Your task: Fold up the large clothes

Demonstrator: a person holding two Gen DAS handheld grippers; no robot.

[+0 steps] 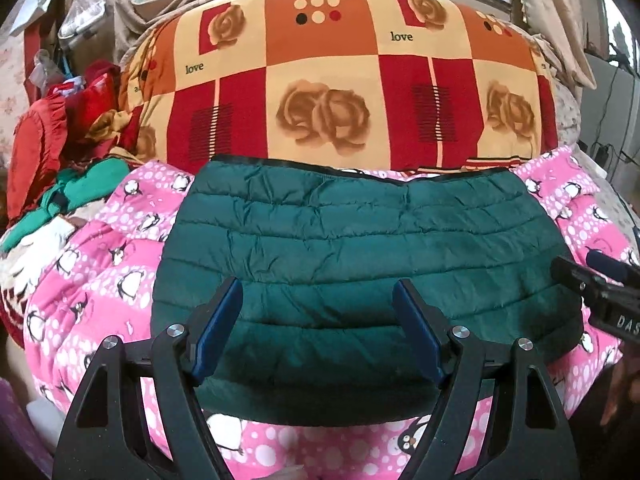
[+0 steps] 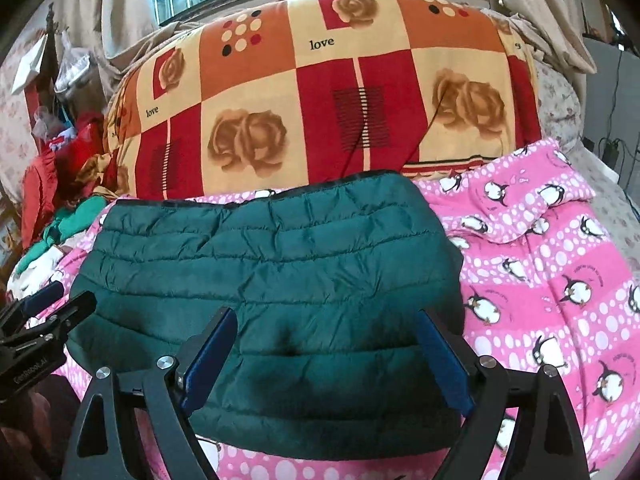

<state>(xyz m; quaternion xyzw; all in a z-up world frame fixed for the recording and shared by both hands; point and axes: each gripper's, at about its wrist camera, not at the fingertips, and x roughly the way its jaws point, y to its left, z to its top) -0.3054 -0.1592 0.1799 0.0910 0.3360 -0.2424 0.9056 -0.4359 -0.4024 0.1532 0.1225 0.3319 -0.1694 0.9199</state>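
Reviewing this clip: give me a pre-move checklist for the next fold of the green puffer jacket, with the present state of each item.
1. Left gripper open, nothing held: ok.
2. Right gripper open, nothing held: ok.
3. Green puffer jacket lies flat on the pink penguin blanket: ok.
4. Far black-trimmed edge fully in view: ok.
5. Near edge reachable, below both sets of fingers: ok.
6. Sleeves tucked evenly underneath: cannot tell.

I can't see the pink blanket (image 1: 100,280) under the green jacket (image 1: 360,248). My right gripper (image 1: 600,292) is cut off.
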